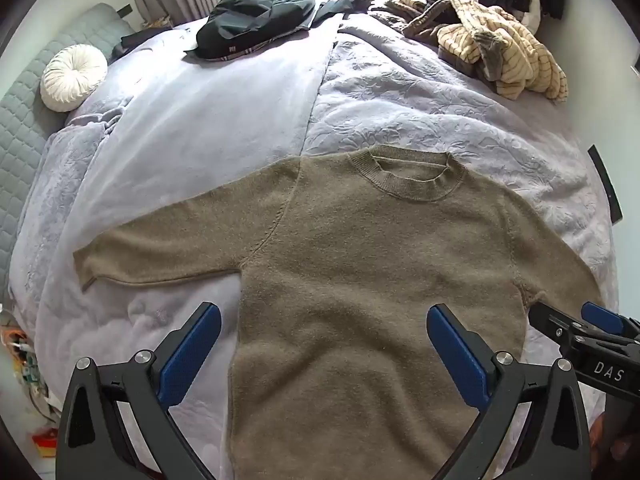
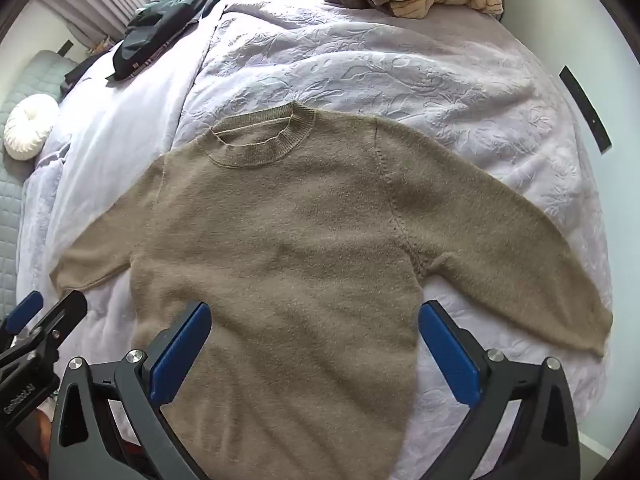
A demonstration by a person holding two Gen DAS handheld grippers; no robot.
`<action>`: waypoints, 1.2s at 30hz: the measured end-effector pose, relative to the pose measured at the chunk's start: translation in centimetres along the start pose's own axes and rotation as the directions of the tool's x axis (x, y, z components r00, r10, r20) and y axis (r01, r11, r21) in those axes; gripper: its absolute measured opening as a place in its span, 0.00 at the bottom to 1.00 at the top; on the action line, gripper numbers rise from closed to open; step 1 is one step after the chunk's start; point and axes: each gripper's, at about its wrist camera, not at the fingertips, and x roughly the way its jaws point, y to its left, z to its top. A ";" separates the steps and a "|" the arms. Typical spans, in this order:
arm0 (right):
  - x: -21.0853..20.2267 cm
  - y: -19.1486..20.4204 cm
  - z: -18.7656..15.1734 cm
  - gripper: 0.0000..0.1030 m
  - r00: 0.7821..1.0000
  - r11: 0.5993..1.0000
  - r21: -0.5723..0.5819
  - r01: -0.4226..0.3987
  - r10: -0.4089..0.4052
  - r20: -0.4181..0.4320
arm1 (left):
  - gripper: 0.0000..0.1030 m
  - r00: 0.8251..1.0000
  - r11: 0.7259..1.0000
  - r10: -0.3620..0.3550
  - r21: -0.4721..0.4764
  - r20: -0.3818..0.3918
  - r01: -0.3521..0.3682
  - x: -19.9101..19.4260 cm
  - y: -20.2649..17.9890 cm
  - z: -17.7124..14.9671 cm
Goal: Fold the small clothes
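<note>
Sweater lies flat, face up, on bedspread, sleeves spread out to both sides, collar pointing away from cams. Fabric is fuzzy olive-tan knit w/ soft nap, ribbed round neckband, raised seam lines curving from neck to underarms. Sleeve ends look plain, slightly rolled.

Bedspread is pale lilac, embossed w/ leafy floral relief on one half; other half is smooth flat sheet-like cloth. Round pleated white cushion sits near grey quilted headboard (diamond stitching). Far end of bed: dark shiny garment, crumpled, w/ small pale label, writing too small to read; beside it a heap of cream striped clothes mixed w/ brown pieces.

Left gripper hovers over sweater's lower body, fingers spread wide, nothing between them; blue textured pads on black angular arms w/ silver bolts. Right gripper same build, also spread wide & empty, above lower body near right underarm. Each shows in other's view at frame edge: "DAS" reads on right one's housing in left cam, "GenRobot.AI" (sideways) on left one's in right cam.
</note>
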 end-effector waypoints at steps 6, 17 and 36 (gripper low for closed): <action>0.5 0.0 0.2 1.00 1.000 1.000 -0.009 0.028 -0.028 -0.007 | 1.00 0.999 0.999 0.032 0.027 0.008 -0.032 0.0 -1.4 -0.2; 0.9 0.3 0.2 1.00 0.997 0.996 -0.053 0.077 -0.076 0.024 | 1.00 0.997 0.998 -0.063 -0.020 -0.041 0.063 0.9 -1.3 -0.2; -0.1 0.6 -0.4 1.00 0.990 0.989 -0.066 0.135 -0.132 0.048 | 1.00 0.988 0.994 -0.111 -0.014 -0.104 0.110 1.5 -2.7 -0.6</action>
